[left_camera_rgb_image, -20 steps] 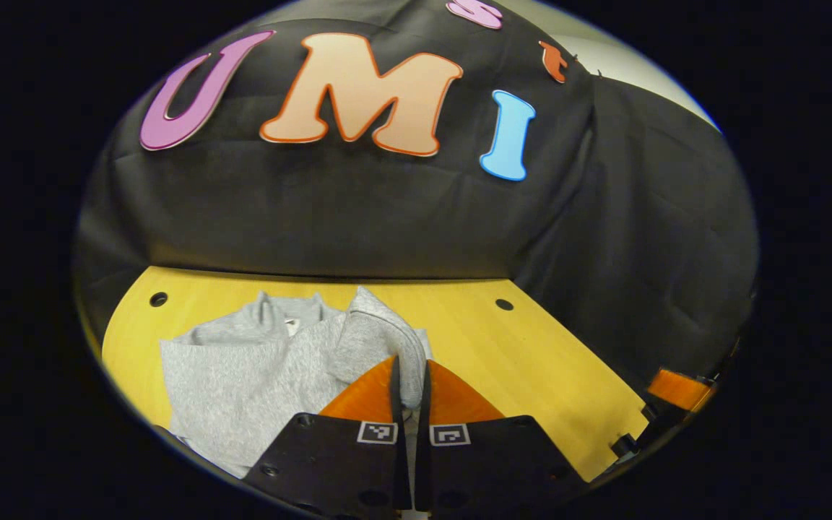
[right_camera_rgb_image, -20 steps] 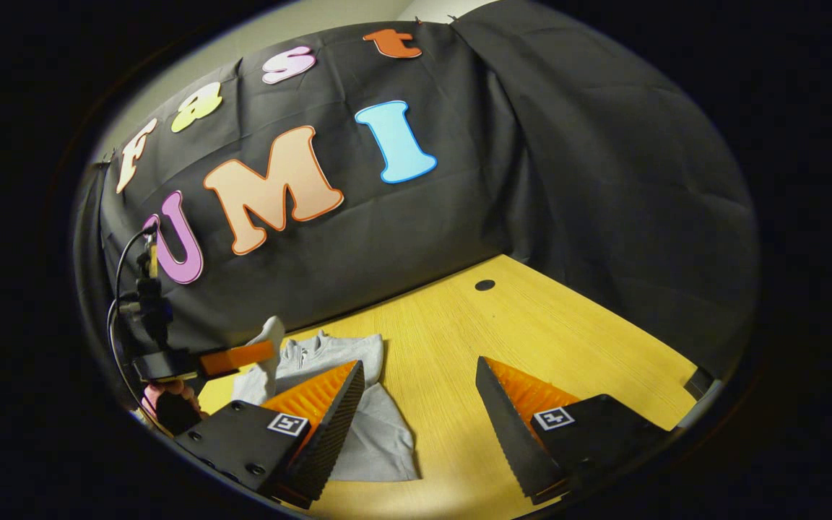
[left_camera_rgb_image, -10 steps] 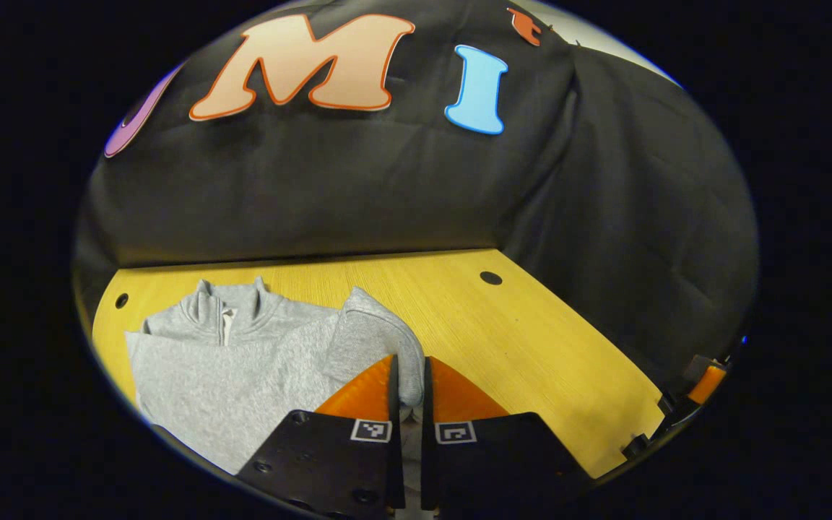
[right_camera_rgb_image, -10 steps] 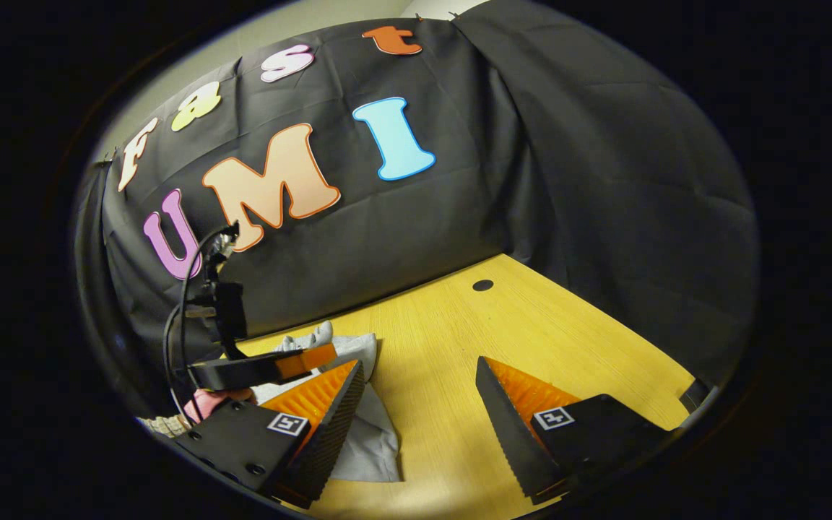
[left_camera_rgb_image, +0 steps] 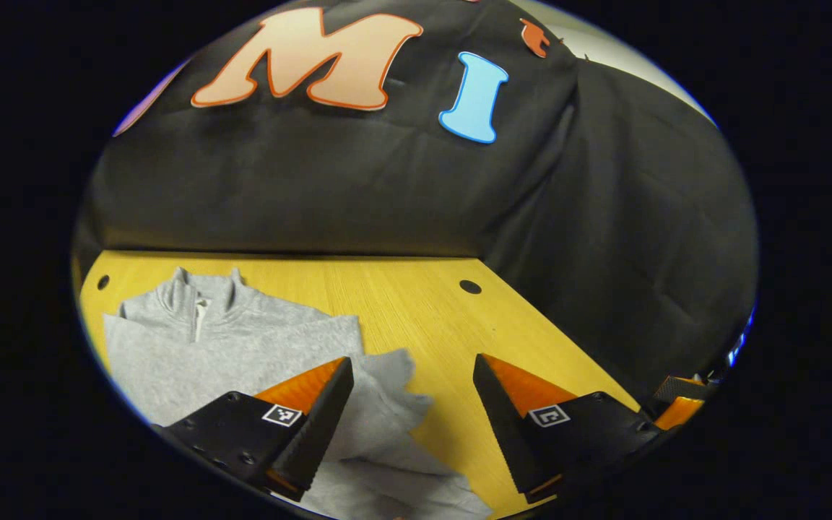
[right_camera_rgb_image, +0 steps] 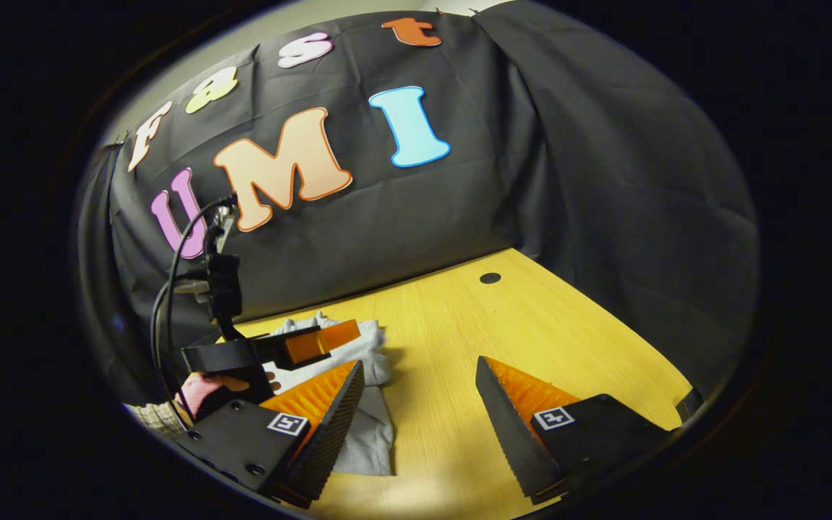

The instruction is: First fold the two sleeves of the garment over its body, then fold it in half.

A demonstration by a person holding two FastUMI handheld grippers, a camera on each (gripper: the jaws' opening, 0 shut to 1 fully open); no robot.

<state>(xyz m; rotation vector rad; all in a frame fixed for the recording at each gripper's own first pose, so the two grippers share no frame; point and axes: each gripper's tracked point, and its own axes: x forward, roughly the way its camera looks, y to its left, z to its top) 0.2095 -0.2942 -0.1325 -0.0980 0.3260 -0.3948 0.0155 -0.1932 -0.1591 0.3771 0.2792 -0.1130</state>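
Both tongs are held wide apart, gripping nothing: left tongs [left_camera_rgb_image: 412, 375], right tongs [right_camera_rgb_image: 419, 379]. The grey garment [left_camera_rgb_image: 243, 339] lies near the desk [left_camera_rgb_image: 423, 310] back edge; its rumpled sleeve [left_camera_rgb_image: 387, 404] should be smoothed flat first.

There are no words or numbers to read on the things here. Each finger of the left gripper [left_camera_rgb_image: 412, 393] has a small black-and-white square code sticker on it. Each finger of the right gripper [right_camera_rgb_image: 419, 397] has one too. These are blocky patterns, not letters. No tag or name shows on the gray sweatshirt [left_camera_rgb_image: 243, 347].
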